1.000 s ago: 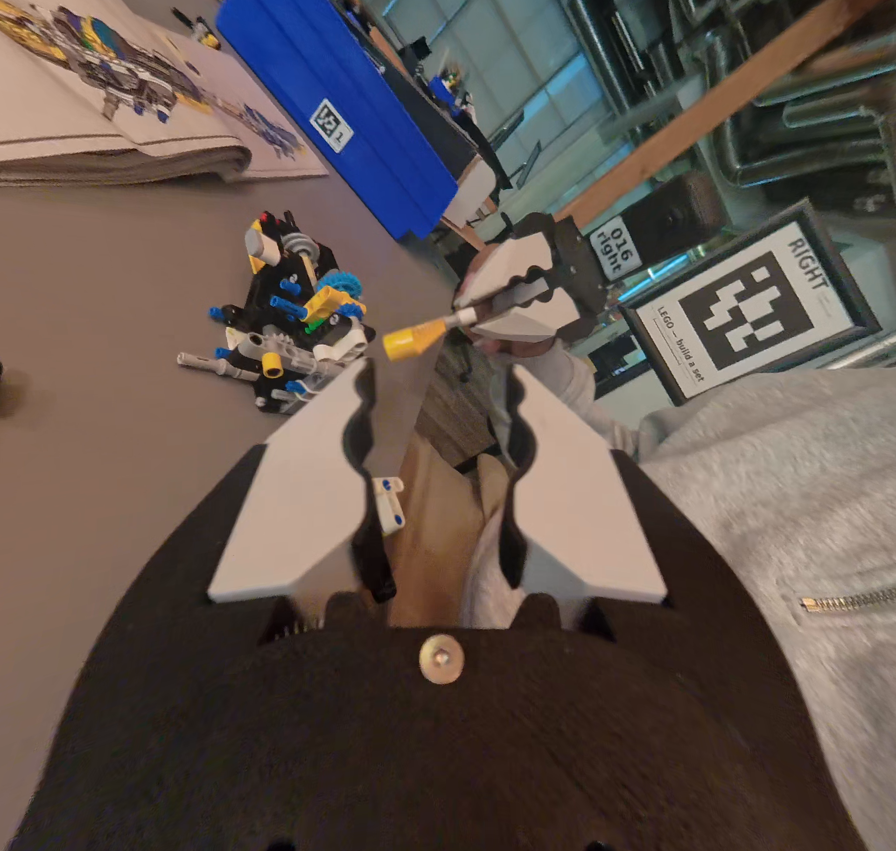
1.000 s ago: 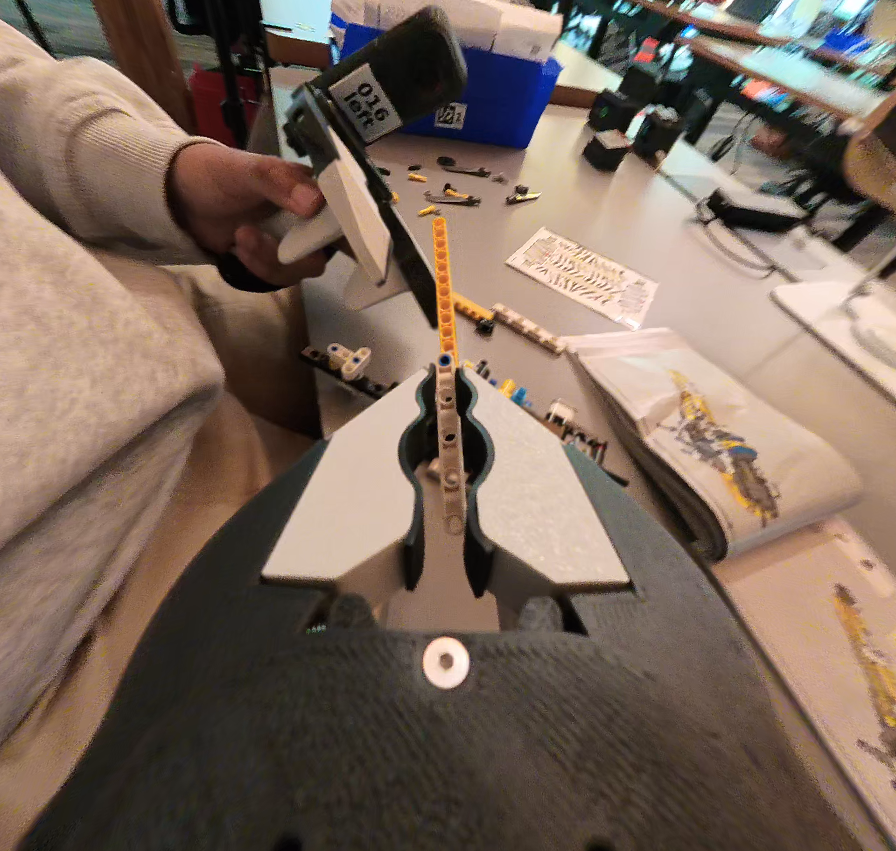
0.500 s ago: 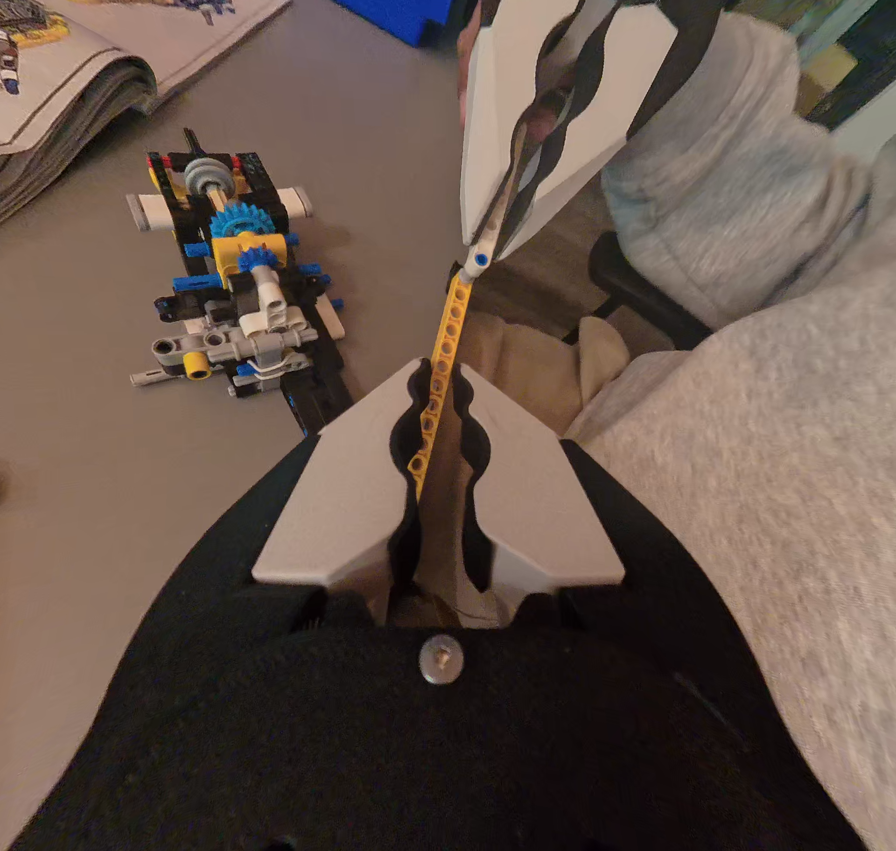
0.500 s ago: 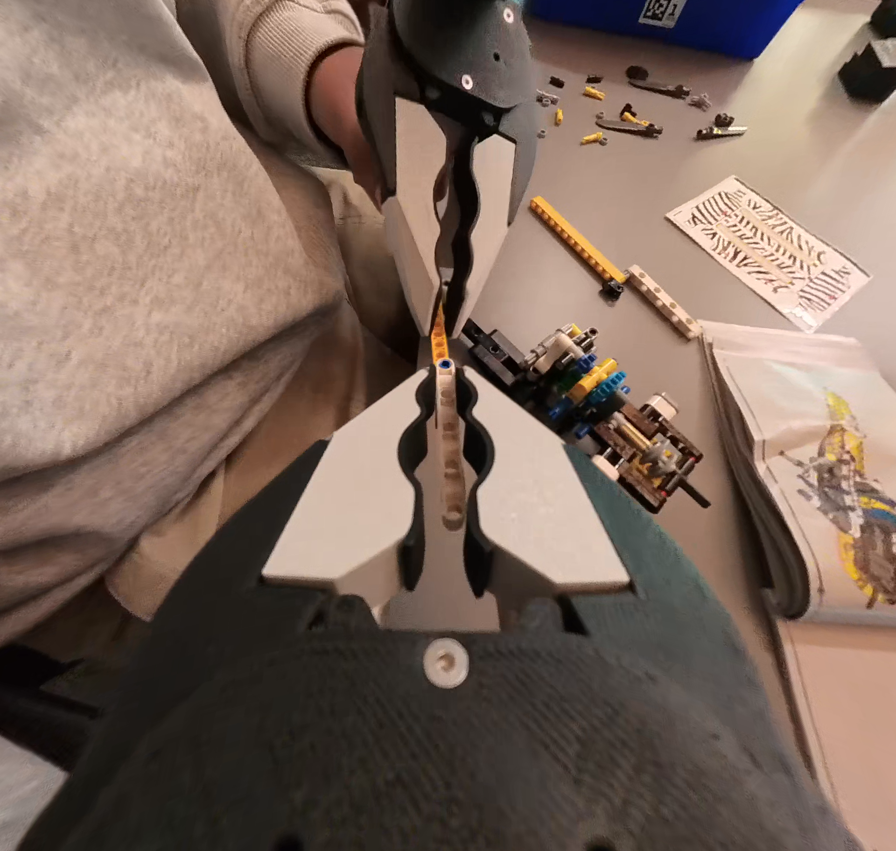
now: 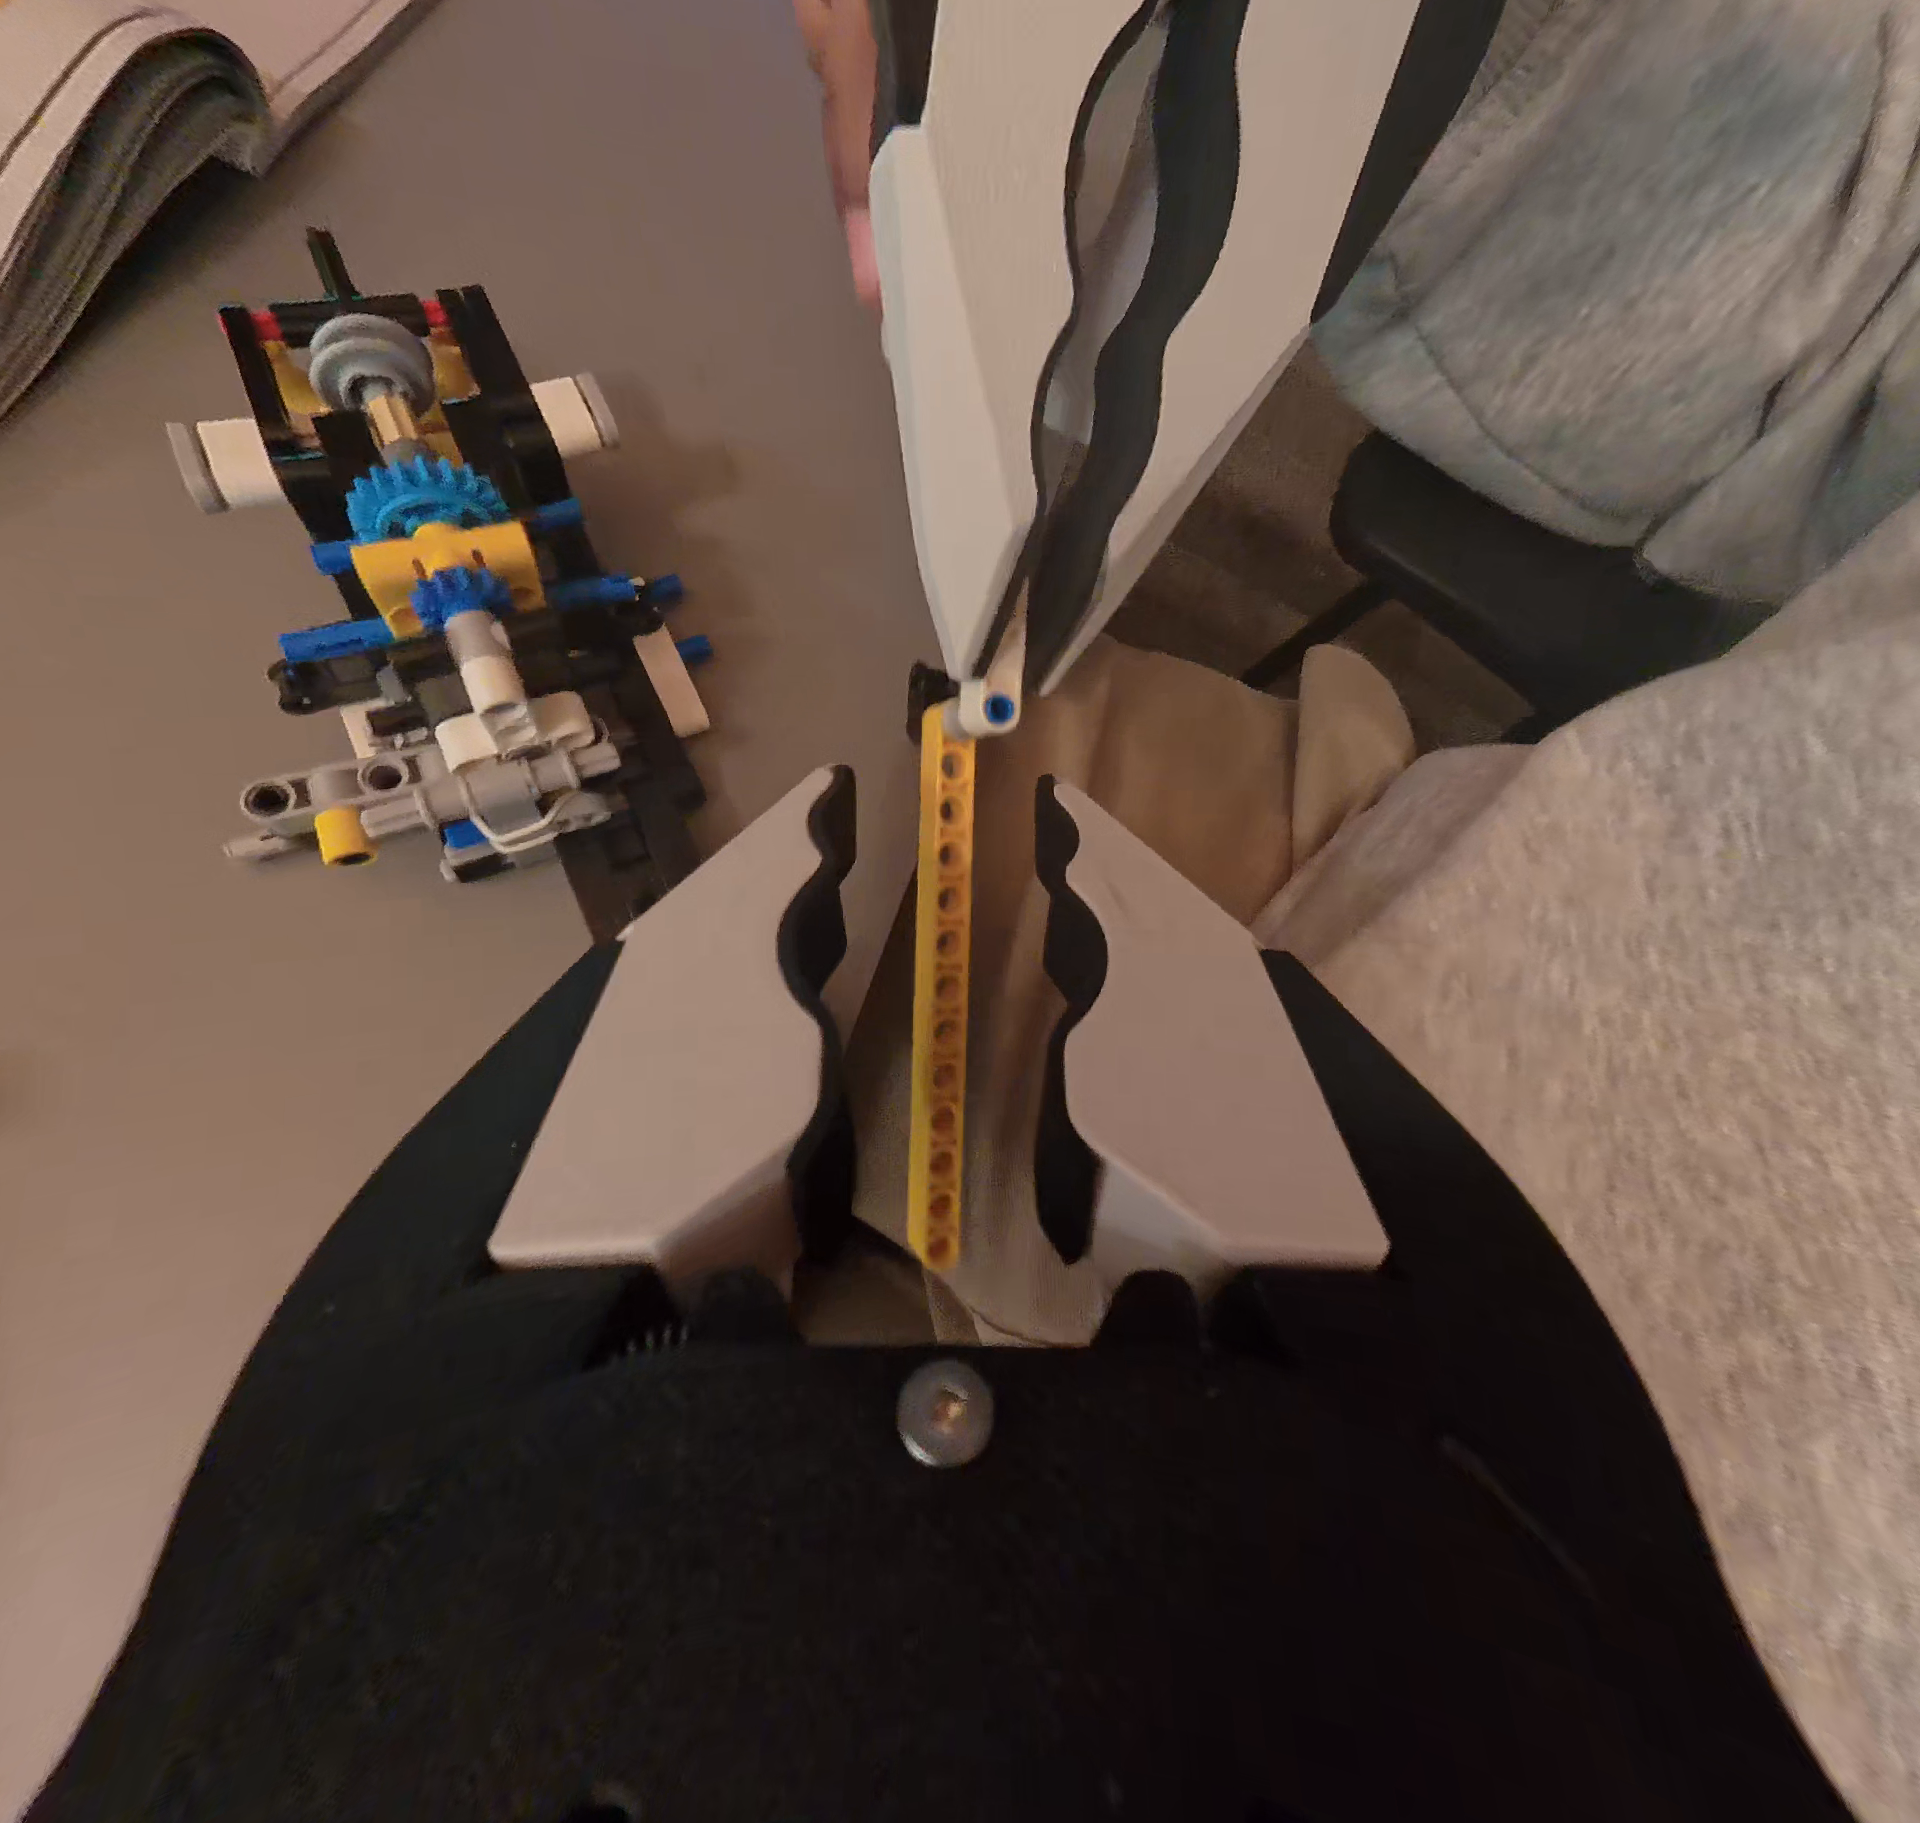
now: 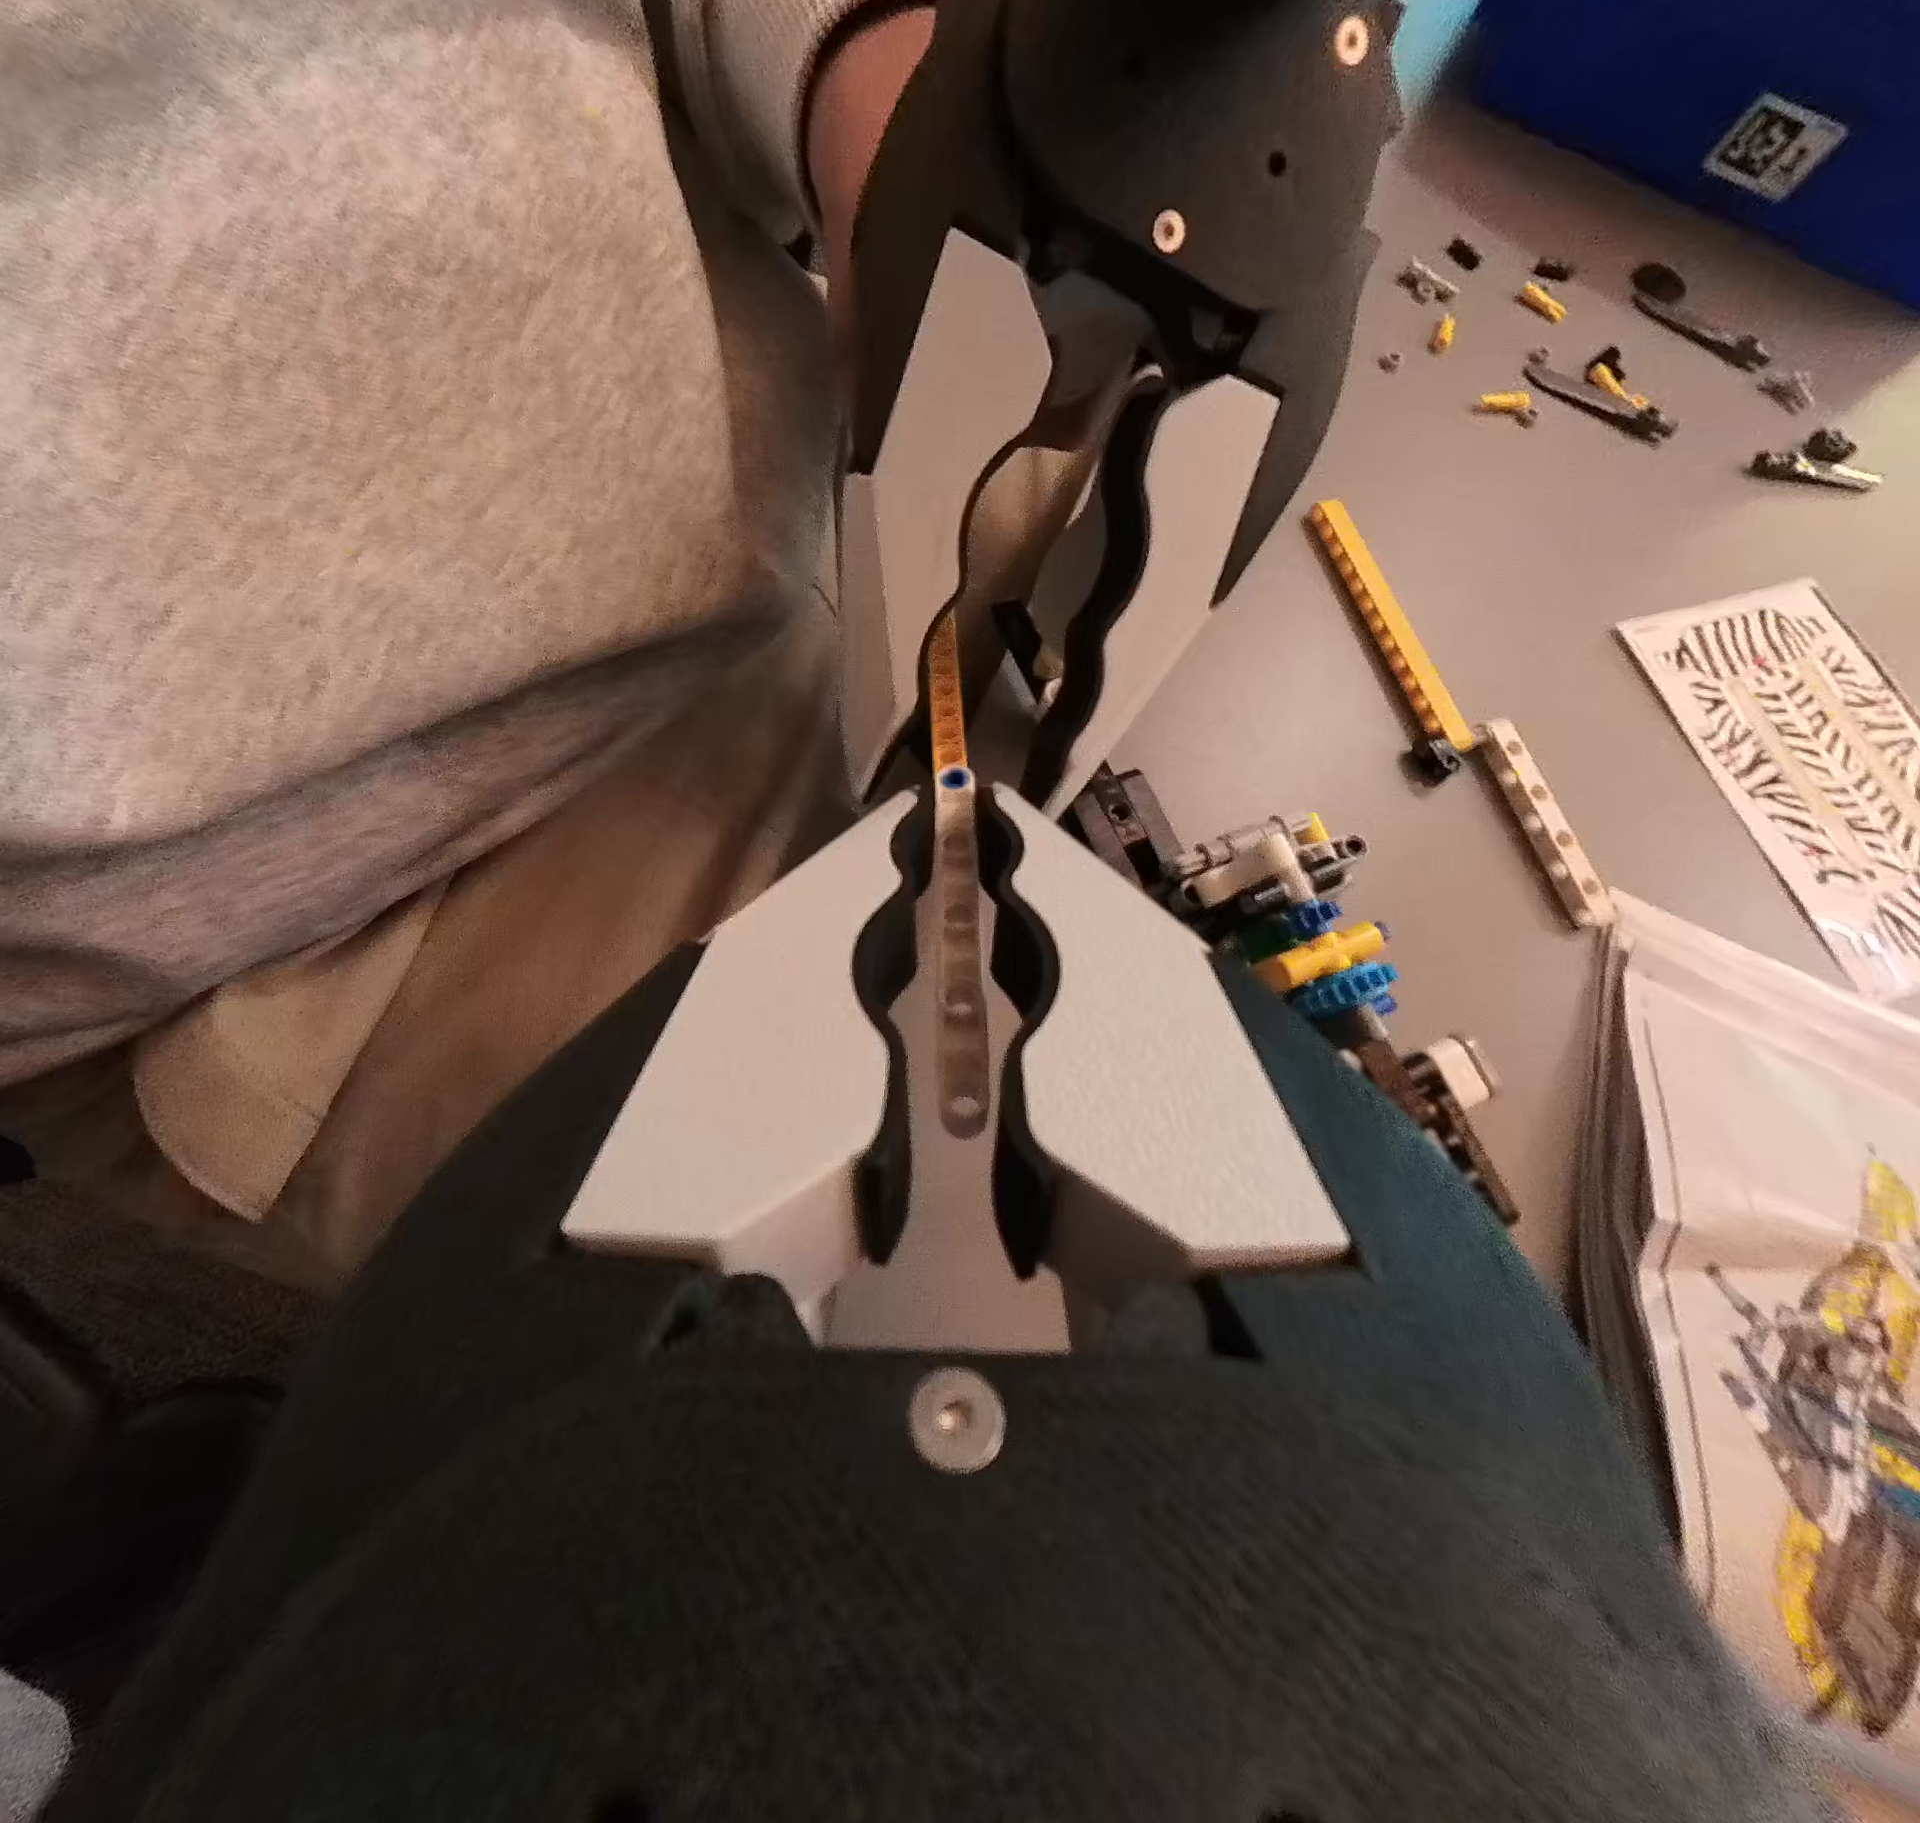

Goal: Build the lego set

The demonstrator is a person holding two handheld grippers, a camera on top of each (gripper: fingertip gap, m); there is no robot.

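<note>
A: The left claw (image 5: pixel 943 786) stands apart around the long yellow holed Lego beam (image 5: pixel 943 984), touching neither side; that view shows the part-built black, blue and yellow Lego chassis (image 5: pixel 436 578) whole on the grey surface (image 5: pixel 156 1046).

B: The right claw (image 6: pixel 954 797) is clamped on a light grey holed Lego beam (image 6: pixel 961 952) joined end-on to the yellow one. Only this view shows a second yellow beam (image 6: pixel 1387 620), scattered small pieces (image 6: pixel 1600 391) and the striped sticker sheet (image 6: pixel 1797 765).

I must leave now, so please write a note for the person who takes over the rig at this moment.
Left tongs open around the yellow beam, not gripping it.
Right tongs shut on the grey beam.
Blue pin at its tip meets the yellow beam's end; they seem joined.
Model lies on the table.
Left to do: fit this pair to the model.
</note>
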